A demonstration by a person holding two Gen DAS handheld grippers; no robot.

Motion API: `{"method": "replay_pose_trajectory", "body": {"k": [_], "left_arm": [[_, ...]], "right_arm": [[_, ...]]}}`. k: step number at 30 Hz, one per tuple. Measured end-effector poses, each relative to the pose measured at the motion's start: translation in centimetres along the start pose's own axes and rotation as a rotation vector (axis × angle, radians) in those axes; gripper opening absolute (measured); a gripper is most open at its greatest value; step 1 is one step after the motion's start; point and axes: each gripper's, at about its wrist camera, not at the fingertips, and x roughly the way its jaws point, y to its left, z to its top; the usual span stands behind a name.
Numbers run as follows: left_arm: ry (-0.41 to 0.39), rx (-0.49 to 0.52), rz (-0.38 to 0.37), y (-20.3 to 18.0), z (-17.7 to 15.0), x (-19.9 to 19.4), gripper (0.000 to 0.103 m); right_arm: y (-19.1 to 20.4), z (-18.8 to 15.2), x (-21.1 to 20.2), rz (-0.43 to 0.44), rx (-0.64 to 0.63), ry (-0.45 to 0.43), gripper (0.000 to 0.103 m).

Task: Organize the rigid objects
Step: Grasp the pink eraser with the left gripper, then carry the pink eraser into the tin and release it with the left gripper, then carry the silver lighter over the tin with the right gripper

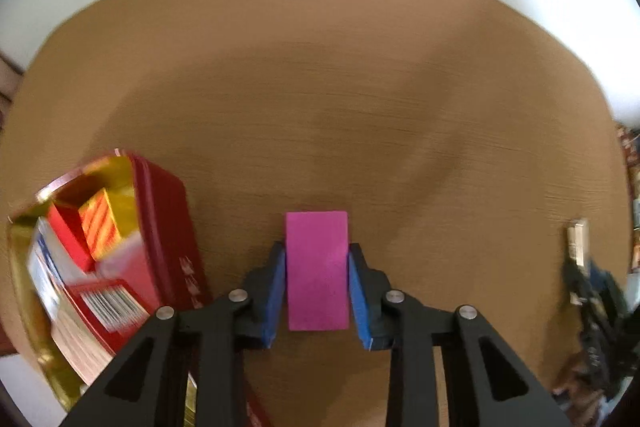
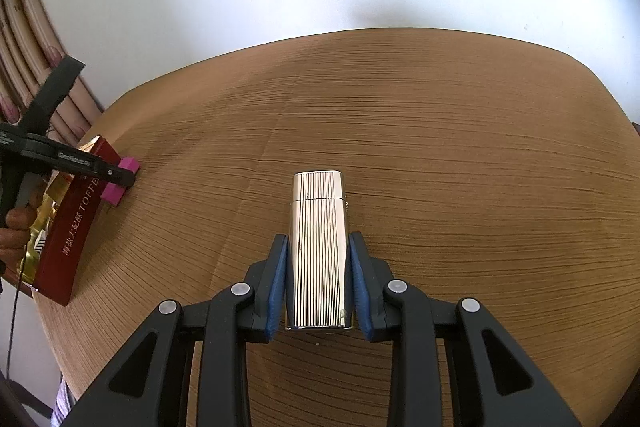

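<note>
Left tongs (image 1: 317, 287) gripping pink block (image 1: 317, 267), red tin (image 1: 168, 227) beside

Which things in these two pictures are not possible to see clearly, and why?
- Left wrist view: the packets in the red tin are smeared by motion blur; the labels are unreadable.
- Same view: the right tongs are blurred at the edge.
- Right wrist view: the pink block is partly hidden by the left tongs.

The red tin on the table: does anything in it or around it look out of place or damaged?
Nothing stands out. The red tin stands open, with small boxes packed inside; the picture is too blurred to judge damage. Beside it the left gripper holds a pink block.
</note>
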Motion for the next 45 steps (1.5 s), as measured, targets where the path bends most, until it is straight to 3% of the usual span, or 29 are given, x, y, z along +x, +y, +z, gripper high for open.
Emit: {"method": "replay_pose_trajectory", "body": {"k": [6, 11, 18, 22, 29, 34, 36, 40, 43, 45], "left_arm": [[-0.13, -0.031, -0.107, -0.2, -4.0, -6.1, 0.03], [-0.212, -0.111, -0.151, 3.8, -9.8, -12.1, 0.03], [-0.194, -0.116, -0.063, 10.0, -12.4, -11.4, 0.03], [-0.188, -0.16, -0.05, 10.7, -13.9, -11.0, 0.03], [-0.205, -0.222, 0.052, 13.6, -14.8, -11.9, 0.03], [-0.238, -0.195, 0.133, 14.1, -14.8, -11.0, 0.031], [-0.276, -0.19, 0.177, 14.1, -15.1, -11.3, 0.037], [-0.315, -0.211, 0.144, 14.7, -16.3, -12.2, 0.04], [-0.386, -0.267, 0.089, 15.5, -18.9, -13.8, 0.04], [-0.425, -0.31, 0.096, 16.1, -21.4, -14.6, 0.04]], "right_arm": [[0.9, -0.1, 0.2, -0.016, -0.012, -0.002, 0.028], [2.0, -0.4, 0.4, -0.04, -0.025, -0.001, 0.028], [3.6, -0.6, 1.0, -0.075, -0.044, 0.001, 0.028], [4.5, -0.6, 1.5, -0.091, -0.054, 0.003, 0.028], [5.3, -0.6, 2.1, -0.1, -0.055, 0.003, 0.028], [5.7, -0.6, 2.4, -0.106, -0.056, 0.003, 0.028], [6.0, -0.6, 2.6, -0.111, -0.058, 0.003, 0.028], [6.4, -0.6, 2.9, -0.112, -0.059, 0.002, 0.028], [6.5, -0.7, 3.0, -0.112, -0.056, 0.001, 0.028], [6.6, -0.7, 3.0, -0.115, -0.057, 0.001, 0.028]]}}
